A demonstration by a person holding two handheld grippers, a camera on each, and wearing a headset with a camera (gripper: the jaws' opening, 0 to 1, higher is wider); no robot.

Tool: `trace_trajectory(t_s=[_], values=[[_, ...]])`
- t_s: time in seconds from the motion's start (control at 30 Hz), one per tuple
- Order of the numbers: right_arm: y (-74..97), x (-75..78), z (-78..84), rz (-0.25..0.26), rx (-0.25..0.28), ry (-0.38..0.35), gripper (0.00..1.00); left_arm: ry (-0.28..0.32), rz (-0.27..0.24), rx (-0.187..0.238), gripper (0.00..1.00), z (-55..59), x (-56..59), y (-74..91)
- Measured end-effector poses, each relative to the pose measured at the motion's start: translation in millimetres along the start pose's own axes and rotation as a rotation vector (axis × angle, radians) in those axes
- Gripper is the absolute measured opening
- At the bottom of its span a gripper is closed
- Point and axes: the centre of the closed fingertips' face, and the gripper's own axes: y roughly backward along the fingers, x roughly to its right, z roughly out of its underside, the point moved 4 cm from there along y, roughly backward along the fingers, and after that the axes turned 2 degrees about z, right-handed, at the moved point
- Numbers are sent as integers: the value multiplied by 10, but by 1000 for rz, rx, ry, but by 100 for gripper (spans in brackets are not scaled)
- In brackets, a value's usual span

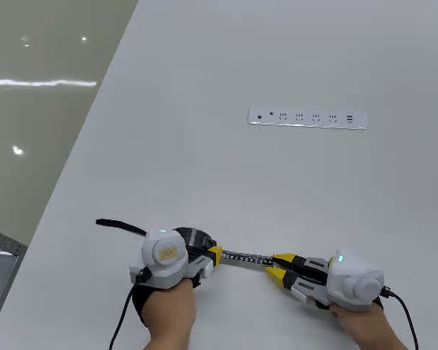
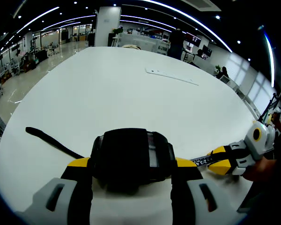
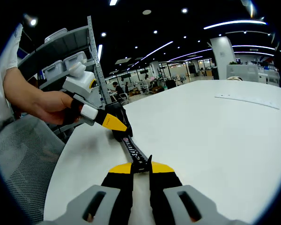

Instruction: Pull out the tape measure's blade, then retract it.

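Left gripper [image 1: 206, 252] clamped across the black tape measure case [image 2: 131, 157], yellow-tipped jaws pressed to either flank. In my judgement this hold anchors the body so that only the blade travels. Right gripper [image 3: 140, 165], at 3 o'clock of the case, has its jaws pinched together on the end of the blade [image 3: 132, 149], bearing on the flat faces where the thin strip is least likely to slip sideways. A short length of blade spans the gap between the two tools, low over the table [image 1: 204, 146]; the pull-out appears barely begun, with retraction to come. The black wrist strap [image 1: 119, 225] trails from the case toward 9 o'clock, clear of the work. From the wearer's viewpoint the case lies at 7 o'clock and the right gripper at 5 o'clock. Surface: a broad matt white top carrying a white power strip [image 1: 306, 117] well away at 1 o'clock. Room: a glossy pale floor [image 1: 36, 109] at 10 o'clock, ceiling lights [image 3: 234, 23] overhead, and a metal shelving rack [image 3: 70, 51] behind the left gripper
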Motion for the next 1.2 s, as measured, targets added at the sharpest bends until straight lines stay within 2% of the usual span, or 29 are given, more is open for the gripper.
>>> trace_trajectory(t_s=[0.8, 1.2], values=[[-288, -114, -38, -26, -17, -2, 11, 0, 5, 8, 66, 3, -3, 3], [-328, -126, -41, -27, -22, 3, 11, 6, 7, 10, 66, 0, -2, 6]])
